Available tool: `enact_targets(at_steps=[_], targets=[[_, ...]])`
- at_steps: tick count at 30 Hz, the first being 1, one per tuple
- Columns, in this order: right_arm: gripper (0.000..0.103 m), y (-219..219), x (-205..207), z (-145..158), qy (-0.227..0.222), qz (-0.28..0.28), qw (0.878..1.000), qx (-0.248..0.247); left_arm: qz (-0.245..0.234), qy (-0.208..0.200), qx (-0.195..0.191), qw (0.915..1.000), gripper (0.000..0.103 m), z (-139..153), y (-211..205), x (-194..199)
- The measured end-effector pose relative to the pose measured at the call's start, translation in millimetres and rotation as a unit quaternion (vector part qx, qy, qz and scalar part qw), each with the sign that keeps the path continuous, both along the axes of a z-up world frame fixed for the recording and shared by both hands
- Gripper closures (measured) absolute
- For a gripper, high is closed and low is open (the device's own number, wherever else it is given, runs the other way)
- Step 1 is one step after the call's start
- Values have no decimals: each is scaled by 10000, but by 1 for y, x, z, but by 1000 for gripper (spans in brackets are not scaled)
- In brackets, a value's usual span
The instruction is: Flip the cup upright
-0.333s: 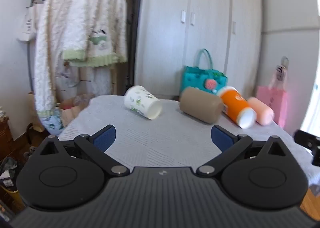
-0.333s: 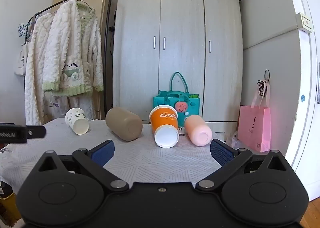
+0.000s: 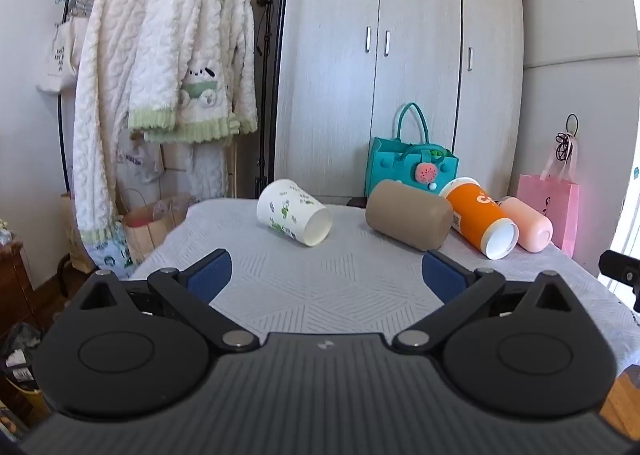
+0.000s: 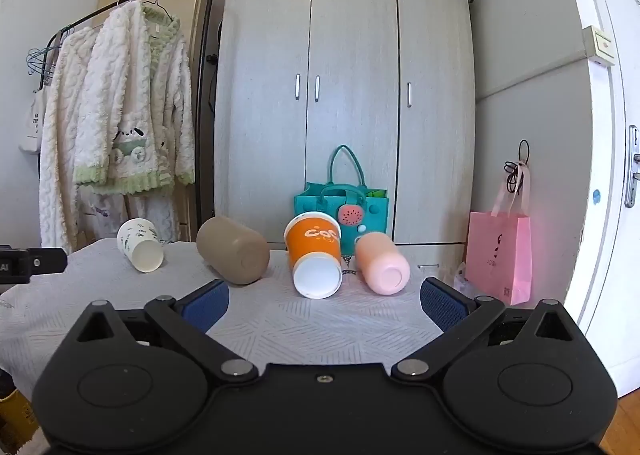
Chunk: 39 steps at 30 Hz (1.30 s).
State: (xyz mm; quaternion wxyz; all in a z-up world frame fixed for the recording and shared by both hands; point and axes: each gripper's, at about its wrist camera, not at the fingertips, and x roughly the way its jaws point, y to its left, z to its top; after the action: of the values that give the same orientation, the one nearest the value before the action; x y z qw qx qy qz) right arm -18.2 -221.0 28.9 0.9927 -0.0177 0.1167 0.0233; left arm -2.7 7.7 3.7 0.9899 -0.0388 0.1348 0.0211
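Several cups lie on their sides in a row on the white-clothed table (image 3: 320,287): a white paper cup with green print (image 3: 292,212) (image 4: 140,244), a tan cup (image 3: 408,220) (image 4: 234,250), an orange paper cup (image 3: 478,219) (image 4: 316,255) and a pink cup (image 3: 528,224) (image 4: 382,263). My left gripper (image 3: 326,275) is open and empty, a short way in front of the white and tan cups. My right gripper (image 4: 325,301) is open and empty, in front of the orange and pink cups.
Behind the table stand a wardrobe (image 4: 344,95), a teal bag (image 4: 340,207) and a pink paper bag (image 4: 500,251). A clothes rack with white robes (image 3: 168,67) stands at the left. The right gripper's edge shows at the left wrist view's right side (image 3: 620,271).
The left gripper has tilted up and turned slightly left, so the cups sit more to the right and lower in its view. The right gripper has barely moved.
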Motion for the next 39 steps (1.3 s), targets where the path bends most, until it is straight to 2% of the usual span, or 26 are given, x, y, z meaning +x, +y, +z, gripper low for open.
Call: enact_targets(at_steps=[9,14,23,32,39], targets=[[0,1,2,1,-48,-21,10000,37,-46,-17,52,10000,0,3,0,1],[0,3,8,2,63,-23,10000,-41,-447,75,-417,9981,0,3,5,8],[0,3,9,1,33,3,10000,-81,-421,-55,-140,9990,0,3,-11,5],[0,0,15,0,71,-25,9999,87,-369,21,-183,9991,0,0,-9,9],[0,4,19,1,52,56,10000,24,-372,102,-218,9990,0,1,-6,15]])
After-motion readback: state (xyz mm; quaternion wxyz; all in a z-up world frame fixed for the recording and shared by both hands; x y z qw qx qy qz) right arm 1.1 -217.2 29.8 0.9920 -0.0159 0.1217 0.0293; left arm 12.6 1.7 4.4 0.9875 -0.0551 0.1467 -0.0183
